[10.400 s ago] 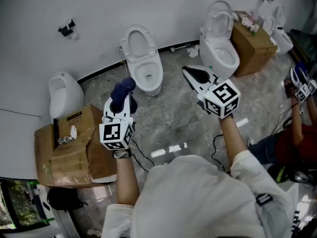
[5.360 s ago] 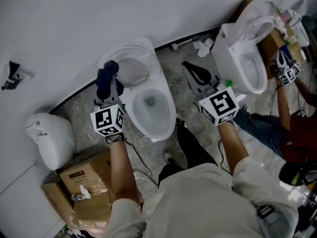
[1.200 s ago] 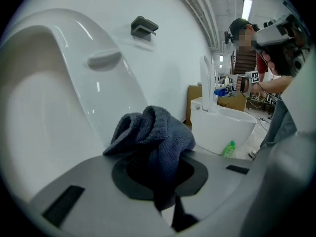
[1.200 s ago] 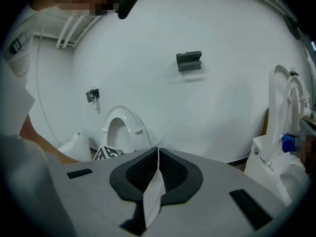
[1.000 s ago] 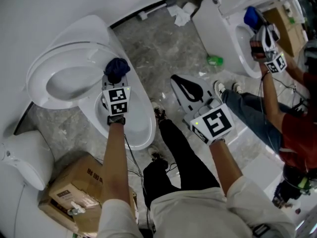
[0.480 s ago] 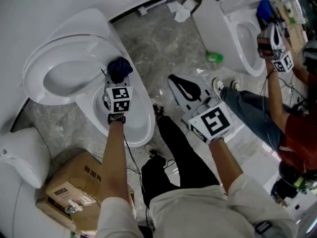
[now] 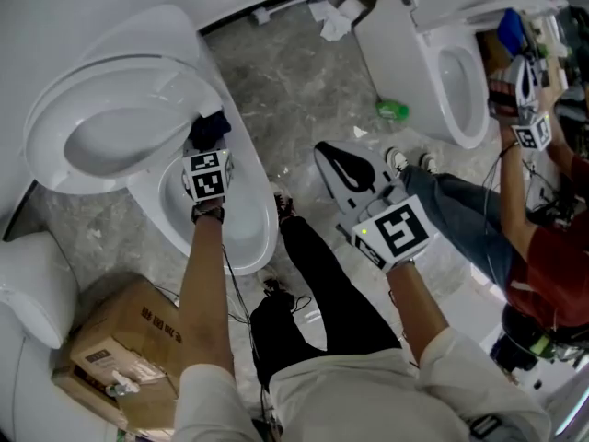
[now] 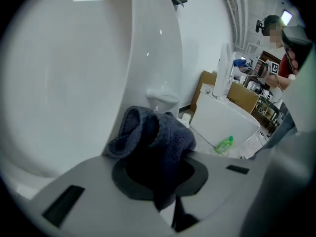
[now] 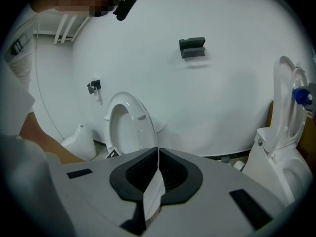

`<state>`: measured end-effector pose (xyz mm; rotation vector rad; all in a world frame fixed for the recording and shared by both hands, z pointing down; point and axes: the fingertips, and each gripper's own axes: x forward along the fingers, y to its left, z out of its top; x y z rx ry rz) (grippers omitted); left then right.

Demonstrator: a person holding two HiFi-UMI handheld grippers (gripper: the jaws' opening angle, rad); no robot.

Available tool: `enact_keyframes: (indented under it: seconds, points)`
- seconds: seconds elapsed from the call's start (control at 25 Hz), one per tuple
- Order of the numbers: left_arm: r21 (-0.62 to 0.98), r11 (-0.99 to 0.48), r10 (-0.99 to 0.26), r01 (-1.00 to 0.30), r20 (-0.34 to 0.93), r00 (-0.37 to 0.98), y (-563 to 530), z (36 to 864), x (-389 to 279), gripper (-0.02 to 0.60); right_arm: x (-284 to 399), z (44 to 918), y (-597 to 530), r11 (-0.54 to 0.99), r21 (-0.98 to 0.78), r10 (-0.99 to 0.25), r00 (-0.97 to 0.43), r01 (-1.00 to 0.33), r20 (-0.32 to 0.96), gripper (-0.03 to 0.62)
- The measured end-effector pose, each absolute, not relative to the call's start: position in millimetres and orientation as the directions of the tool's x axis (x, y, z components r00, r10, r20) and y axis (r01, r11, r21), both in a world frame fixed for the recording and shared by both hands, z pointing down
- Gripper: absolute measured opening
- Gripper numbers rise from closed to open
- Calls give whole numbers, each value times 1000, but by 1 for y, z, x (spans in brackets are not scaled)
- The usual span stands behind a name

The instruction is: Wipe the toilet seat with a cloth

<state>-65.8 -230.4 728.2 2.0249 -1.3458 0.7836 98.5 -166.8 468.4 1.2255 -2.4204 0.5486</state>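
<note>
A white toilet (image 7: 250,242) stands at the left with its seat and lid (image 7: 97,145) raised. My left gripper (image 7: 210,145) is shut on a dark blue cloth (image 7: 212,127), which sits at the back of the bowl beside the foot of the raised seat. In the left gripper view the bunched cloth (image 8: 153,139) hides the gap between the jaws of the left gripper (image 8: 159,168), and the raised seat (image 8: 69,78) fills the left side. My right gripper (image 7: 336,162) hangs over the floor between the two toilets, shut and holding nothing. In the right gripper view the right gripper (image 9: 157,154) points at the wall.
A second toilet (image 7: 419,58) stands at the right, where another person (image 7: 538,247) works with a gripper and a blue cloth. A green bottle (image 7: 391,110) and crumpled paper (image 7: 336,17) lie on the floor. A cardboard box (image 7: 115,339) and a white fixture (image 7: 28,293) sit at the lower left.
My left gripper and its cloth have slid a little left, closer to the foot of the raised seat. The right gripper has barely moved. The other person's gripper has drifted right.
</note>
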Motion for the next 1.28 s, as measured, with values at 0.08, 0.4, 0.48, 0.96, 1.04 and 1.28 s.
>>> enact_keyframes:
  seconds: [0.08,0.4,0.48,0.96,1.04,1.28]
  points:
    - [169,-304,-604,-938,727,326,-232,729,-65,37,97,472,-168,551,-174,-670,-556,-816,491,29]
    - [203,-249,-639,-947,700,318,-224,733,-83,37,72,484,-167,590,-182,-633,-591,-787,500,29]
    - [187,-247,-648,-951,698,305,-220,736,-90,37,67,485,-166,599,-185,-624,-599,-779,501,30]
    - [85,-286,-651,-955,714,258,-196,748,-132,37,46,498,-158,614,-200,-611,-620,-764,493,29]
    - [68,-291,-651,-954,717,249,-192,747,-141,37,37,501,-152,614,-212,-604,-626,-760,493,29]
    - [32,-269,-645,-962,736,205,-178,749,-173,37,17,499,-140,624,-223,-595,-640,-749,486,29]
